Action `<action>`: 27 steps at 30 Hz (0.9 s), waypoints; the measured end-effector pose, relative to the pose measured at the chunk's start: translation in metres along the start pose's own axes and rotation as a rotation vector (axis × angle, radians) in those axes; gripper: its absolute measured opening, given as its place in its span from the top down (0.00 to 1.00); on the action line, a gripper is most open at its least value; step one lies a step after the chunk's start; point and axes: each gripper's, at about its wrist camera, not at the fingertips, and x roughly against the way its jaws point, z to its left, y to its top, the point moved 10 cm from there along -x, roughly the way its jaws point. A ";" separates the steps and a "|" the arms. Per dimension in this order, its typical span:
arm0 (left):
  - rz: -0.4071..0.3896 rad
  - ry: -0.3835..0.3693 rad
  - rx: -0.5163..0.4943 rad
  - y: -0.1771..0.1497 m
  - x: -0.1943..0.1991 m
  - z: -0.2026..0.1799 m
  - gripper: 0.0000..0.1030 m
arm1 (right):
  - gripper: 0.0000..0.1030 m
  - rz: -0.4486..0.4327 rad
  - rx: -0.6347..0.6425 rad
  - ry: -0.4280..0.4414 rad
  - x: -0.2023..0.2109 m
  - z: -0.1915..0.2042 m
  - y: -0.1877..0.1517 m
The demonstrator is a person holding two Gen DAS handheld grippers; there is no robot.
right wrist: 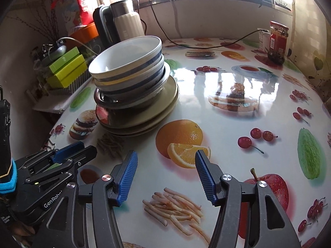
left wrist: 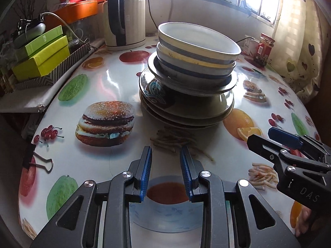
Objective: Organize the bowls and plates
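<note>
Ahead of you the stack of bowls and plates [left wrist: 190,78] blocks the table's [right wrist: 217,107] middle, with a kettle [left wrist: 124,14] behind and green boxes [left wrist: 43,55] left, while the glossy stretch toward the jar [right wrist: 277,41] lies open.

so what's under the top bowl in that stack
A second striped bowl, then a dark dish, then several plates on the table. The bowls hide the dish's inside and the plate centres, so the exact count is unclear.

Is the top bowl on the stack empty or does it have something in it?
Empty, as far as visible: the top bowl shows a bare white interior in the right wrist view, though its very bottom is partly hidden by the rim.
</note>
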 end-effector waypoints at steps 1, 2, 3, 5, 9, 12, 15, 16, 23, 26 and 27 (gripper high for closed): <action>0.001 0.013 -0.005 -0.002 -0.001 0.000 0.72 | 0.42 0.012 0.008 -0.014 -0.002 -0.001 -0.003; -0.004 0.025 -0.016 -0.003 -0.001 0.000 0.72 | 0.42 0.019 0.010 -0.022 -0.004 -0.002 -0.005; -0.007 0.028 -0.025 -0.004 -0.001 -0.002 0.72 | 0.41 0.021 0.008 -0.022 -0.005 -0.003 -0.007; 0.008 0.015 -0.017 -0.007 -0.004 -0.003 0.72 | 0.41 0.032 0.003 -0.036 -0.007 -0.006 -0.010; 0.020 0.018 -0.025 -0.011 -0.009 -0.005 0.72 | 0.35 0.047 0.003 -0.071 -0.010 -0.012 -0.014; 0.027 0.010 -0.030 -0.013 -0.012 -0.008 0.72 | 0.34 0.058 -0.005 -0.073 -0.012 -0.014 -0.017; 0.021 0.008 -0.031 -0.012 -0.012 -0.009 0.72 | 0.32 0.058 -0.011 -0.083 -0.013 -0.016 -0.018; 0.019 0.009 -0.031 -0.012 -0.012 -0.008 0.72 | 0.32 0.056 -0.012 -0.083 -0.013 -0.016 -0.017; 0.000 -0.003 -0.017 -0.011 -0.013 -0.009 0.64 | 0.22 0.051 -0.005 -0.117 -0.015 -0.020 -0.017; -0.005 -0.003 -0.027 -0.011 -0.014 -0.012 0.58 | 0.19 0.048 -0.017 -0.116 -0.015 -0.022 -0.017; -0.005 -0.001 -0.034 -0.010 -0.014 -0.014 0.56 | 0.19 0.046 -0.019 -0.114 -0.015 -0.022 -0.017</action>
